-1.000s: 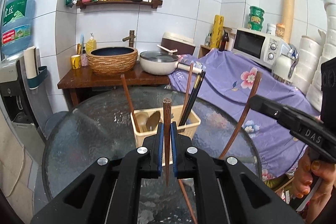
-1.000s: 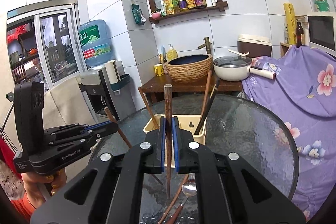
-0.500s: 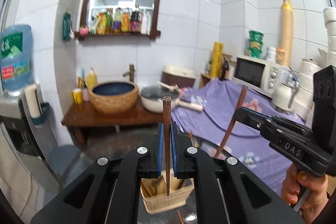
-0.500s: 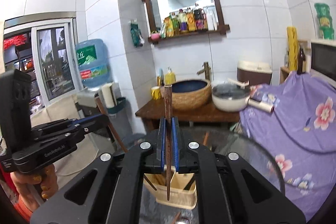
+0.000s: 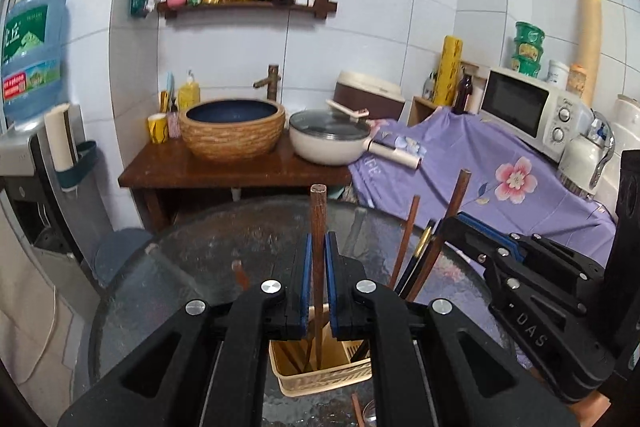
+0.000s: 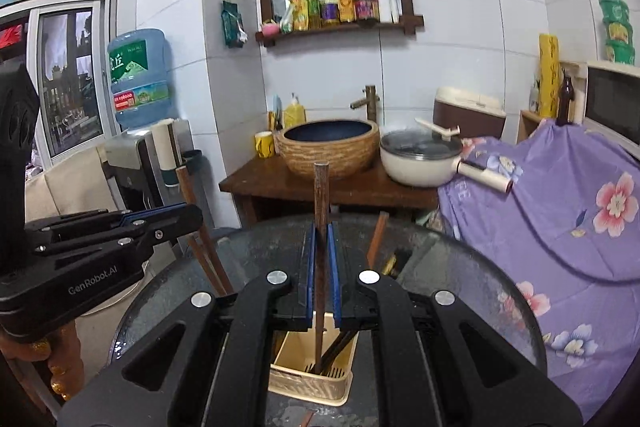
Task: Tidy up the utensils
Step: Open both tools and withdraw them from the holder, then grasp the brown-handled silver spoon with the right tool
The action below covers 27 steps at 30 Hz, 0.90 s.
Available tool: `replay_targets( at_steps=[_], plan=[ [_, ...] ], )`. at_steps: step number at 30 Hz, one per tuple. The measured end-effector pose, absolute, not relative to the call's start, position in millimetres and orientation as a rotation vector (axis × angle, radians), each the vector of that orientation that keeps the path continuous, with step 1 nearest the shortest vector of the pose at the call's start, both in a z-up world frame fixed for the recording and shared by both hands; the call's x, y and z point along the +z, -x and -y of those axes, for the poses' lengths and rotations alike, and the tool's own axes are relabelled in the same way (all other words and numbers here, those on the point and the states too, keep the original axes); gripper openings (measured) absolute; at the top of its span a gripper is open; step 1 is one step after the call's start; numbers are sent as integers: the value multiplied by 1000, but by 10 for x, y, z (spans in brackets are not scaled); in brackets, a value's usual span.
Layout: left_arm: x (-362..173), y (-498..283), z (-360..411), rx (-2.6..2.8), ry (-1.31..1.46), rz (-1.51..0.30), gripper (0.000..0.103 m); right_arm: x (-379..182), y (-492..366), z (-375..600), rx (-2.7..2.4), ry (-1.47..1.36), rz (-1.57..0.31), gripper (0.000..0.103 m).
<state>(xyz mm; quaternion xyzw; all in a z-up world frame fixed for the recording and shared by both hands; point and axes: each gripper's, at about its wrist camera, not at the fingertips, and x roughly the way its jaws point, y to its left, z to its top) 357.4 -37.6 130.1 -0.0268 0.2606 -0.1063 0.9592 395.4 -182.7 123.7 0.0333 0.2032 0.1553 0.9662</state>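
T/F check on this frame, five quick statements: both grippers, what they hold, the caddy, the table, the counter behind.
1. The left gripper is shut on a wooden chopstick. True.
2. The right gripper is open and holds nothing. False: it is shut on a brown chopstick.
3. The cream utensil basket lies tipped on its side. False: it stands upright on the glass table, with utensils standing in it.
4. The glass table is round. True.
5. The white pot on the wooden counter has no lid. False: a glass lid covers it.
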Motion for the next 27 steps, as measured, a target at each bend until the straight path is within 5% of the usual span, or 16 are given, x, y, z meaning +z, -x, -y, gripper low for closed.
replay_targets(
  at_steps=[12, 14, 15, 17, 22, 27],
  plan=[
    [742, -3710, 375, -208, 58, -618, 7, 788, -4132, 1830, 315, -90, -497, 7],
    [728, -3670, 373, -218, 61, -616, 17, 760, -4115, 1816, 312, -65, -491, 14],
    [738, -3641, 370, -222, 62, -609, 32, 749, -4090, 1813, 307, -56, -486, 20],
    [764, -3539, 370, -222, 60, -580, 51, 733, -3995, 1829, 294, -40, -464, 50],
    [706, -3145, 248, -200, 70, -524, 77, 653, -3616, 1891, 258, 8, -434, 50],
    [388, -2781, 134, -128, 21, -537, 81, 281, -3336, 1902, 252, 39, -541, 51]
  ],
)
